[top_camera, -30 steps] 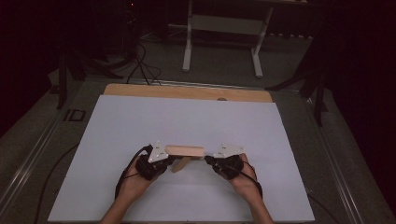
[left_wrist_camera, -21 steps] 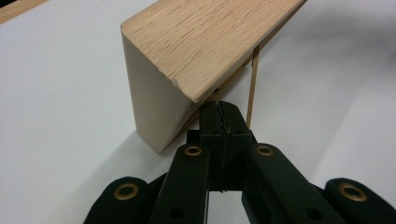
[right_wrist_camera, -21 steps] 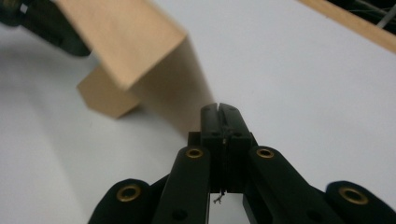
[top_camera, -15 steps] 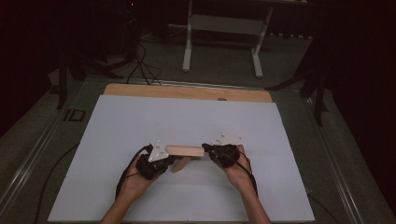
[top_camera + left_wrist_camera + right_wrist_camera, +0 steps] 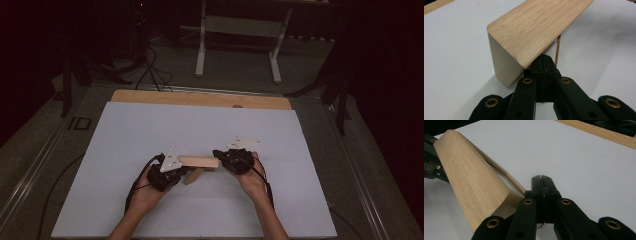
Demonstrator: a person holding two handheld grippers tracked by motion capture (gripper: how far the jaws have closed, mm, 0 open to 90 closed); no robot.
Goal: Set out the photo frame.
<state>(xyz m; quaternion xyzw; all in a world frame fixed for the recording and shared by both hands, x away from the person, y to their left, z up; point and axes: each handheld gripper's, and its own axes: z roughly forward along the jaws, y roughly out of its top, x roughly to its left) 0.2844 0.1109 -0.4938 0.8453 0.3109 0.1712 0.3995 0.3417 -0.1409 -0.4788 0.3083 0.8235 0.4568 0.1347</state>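
Wood block (image 5: 199, 161), pale oak with rounded long edges, lying lengthwise across the near middle of the white counter (image 5: 150, 125), between the two grippers. A thin wooden strip (image 5: 193, 176) slants out from beneath it toward the person; in the left gripper view the same strip (image 5: 558, 50) shows as a narrow edge behind the block (image 5: 534, 27). Left gripper (image 5: 167, 172), held in the left hand (image 5: 145, 192), meets the block's left end; its fingers (image 5: 537, 68) are pressed together with no gap, tips tucked under the block's lower edge, and whether they pinch anything cannot be told. Right gripper (image 5: 235, 159), held in the right hand (image 5: 252, 180), meets the block's right end; its fingers (image 5: 537, 186) are likewise closed on each other, lying just beside the block (image 5: 471, 182) and the strip (image 5: 509, 178) rather than around them. The white surface lies bare on every side of the group, widest toward the far edge, where a wooden border (image 5: 200, 98) runs along the counter. Beyond it, grey floor (image 5: 235, 75) carries cables (image 5: 150, 70) and a white stand (image 5: 240, 30).
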